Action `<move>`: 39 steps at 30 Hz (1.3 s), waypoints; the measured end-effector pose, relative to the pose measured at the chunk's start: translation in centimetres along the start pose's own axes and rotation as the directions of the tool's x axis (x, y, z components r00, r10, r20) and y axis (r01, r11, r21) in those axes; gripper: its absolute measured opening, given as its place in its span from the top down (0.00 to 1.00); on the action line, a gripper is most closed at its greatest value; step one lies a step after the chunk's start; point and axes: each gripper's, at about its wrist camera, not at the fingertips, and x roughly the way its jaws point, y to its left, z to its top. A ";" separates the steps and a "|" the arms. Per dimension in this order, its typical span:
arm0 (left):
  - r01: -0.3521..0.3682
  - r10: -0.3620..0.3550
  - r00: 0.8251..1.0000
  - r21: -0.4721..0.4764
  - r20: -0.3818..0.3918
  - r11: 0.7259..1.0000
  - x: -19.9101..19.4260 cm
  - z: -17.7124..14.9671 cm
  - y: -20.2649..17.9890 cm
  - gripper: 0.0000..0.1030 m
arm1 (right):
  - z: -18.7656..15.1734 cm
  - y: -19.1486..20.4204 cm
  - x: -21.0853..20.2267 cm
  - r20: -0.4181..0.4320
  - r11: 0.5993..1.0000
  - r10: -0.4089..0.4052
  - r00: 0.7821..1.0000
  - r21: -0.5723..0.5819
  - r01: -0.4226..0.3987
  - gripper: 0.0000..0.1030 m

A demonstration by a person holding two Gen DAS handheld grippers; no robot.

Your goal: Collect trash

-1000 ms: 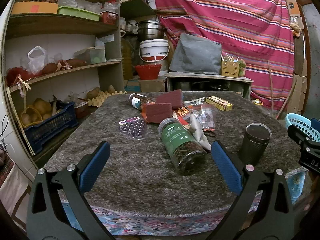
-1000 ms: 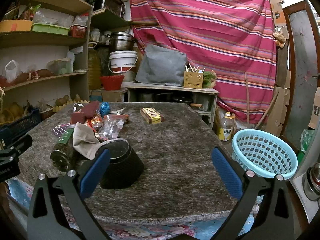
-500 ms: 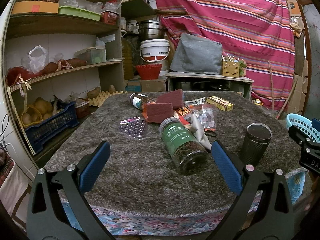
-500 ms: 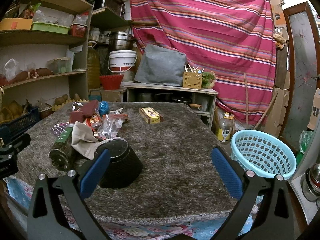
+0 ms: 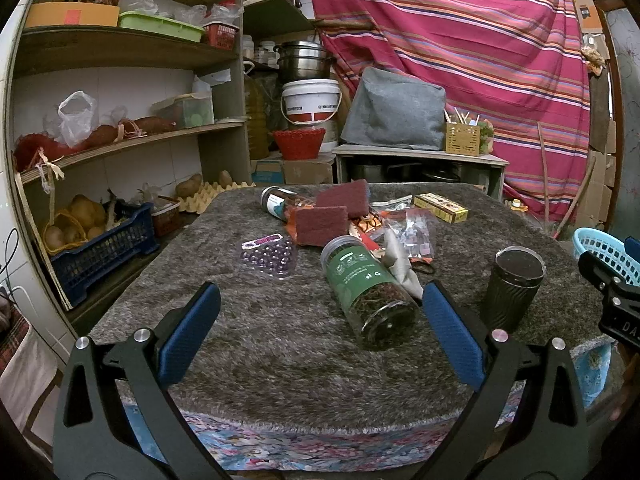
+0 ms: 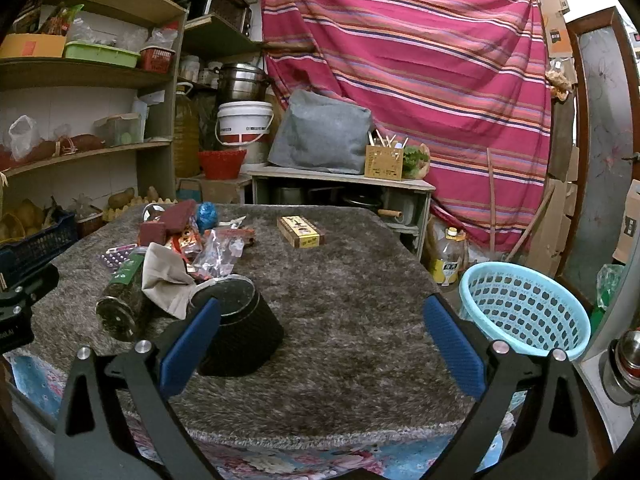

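Left wrist view: the left gripper (image 5: pixel 320 332) fills the lower frame, its blue pads spread wide with nothing between them, above the near edge of the grey shag-covered table (image 5: pixel 248 344). At frame centre a green-labelled jar (image 5: pixel 370 300) lies on its side, just beside a beige cloth (image 5: pixel 400 260). Behind it, toward upper centre, sits the litter pile: two maroon scouring pads (image 5: pixel 322 225), clear plastic wrappers (image 5: pixel 414 229), a purple blister pack (image 5: pixel 270 256) and a yellow carton (image 5: pixel 440 208). A black ribbed cup (image 5: pixel 514 288) stands upright at centre right.

Right wrist view: the right gripper (image 6: pixel 320 344) is likewise wide open and empty. The cup appears behind its left pad; a light-blue plastic basket (image 6: pixel 528 312) stands off the table at right centre.
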 end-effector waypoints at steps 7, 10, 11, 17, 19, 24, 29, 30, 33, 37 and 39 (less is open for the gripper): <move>0.004 -0.004 1.000 -0.003 -0.002 1.000 0.1 -0.1 0.2 0.05 | 0.0 -0.5 0.2 0.000 1.000 0.002 1.000 -0.003 -0.002 0.04; -0.002 0.002 1.000 0.000 -0.001 1.000 0.2 -0.1 0.3 0.05 | 0.1 -0.7 0.1 0.005 1.000 0.003 1.000 -0.003 -0.003 0.04; -0.004 0.004 1.000 -0.001 -0.002 1.000 0.1 -0.1 0.5 0.05 | 0.1 -0.6 0.1 0.005 1.000 0.002 1.000 -0.003 -0.002 0.04; -0.010 0.010 1.000 -0.009 -0.005 1.000 0.2 -0.1 1.5 0.05 | 0.4 -1.0 -0.6 0.017 1.000 -0.001 1.000 -0.001 0.001 0.04; -0.012 0.012 1.000 -0.011 -0.001 1.000 0.2 0.0 1.6 0.05 | 0.5 -1.2 -0.6 0.021 1.000 -0.005 1.000 -0.004 0.005 0.04; -0.006 0.006 1.000 -0.019 -0.002 1.000 0.0 -0.1 1.3 0.05 | 0.5 -1.9 -0.5 0.017 1.000 -0.013 1.000 -0.011 0.013 0.04; -0.002 0.002 1.000 -0.019 -0.003 1.000 -0.1 -0.1 1.3 0.05 | 0.5 -1.4 -0.4 0.018 1.000 -0.013 1.000 -0.013 0.013 0.04; -0.001 0.001 1.000 -0.019 -0.003 1.000 -0.1 -0.1 1.3 0.05 | 0.4 -1.5 -0.3 0.012 1.000 -0.009 1.000 -0.009 0.009 0.04; 0.000 0.000 1.000 -0.020 -0.005 1.000 -0.1 -0.1 1.3 0.05 | 0.3 -1.5 -0.3 0.006 1.000 -0.009 1.000 -0.008 0.009 0.04; -0.007 0.007 1.000 -0.016 -0.007 1.000 -0.2 -0.2 1.3 0.05 | 0.2 -1.4 -0.2 0.010 1.000 -0.007 1.000 -0.016 0.007 0.04; -0.024 0.024 1.000 -0.004 -0.005 1.000 -0.3 -0.2 1.2 0.05 | 0.1 -1.5 -0.1 0.011 1.000 -0.008 1.000 -0.024 0.008 0.04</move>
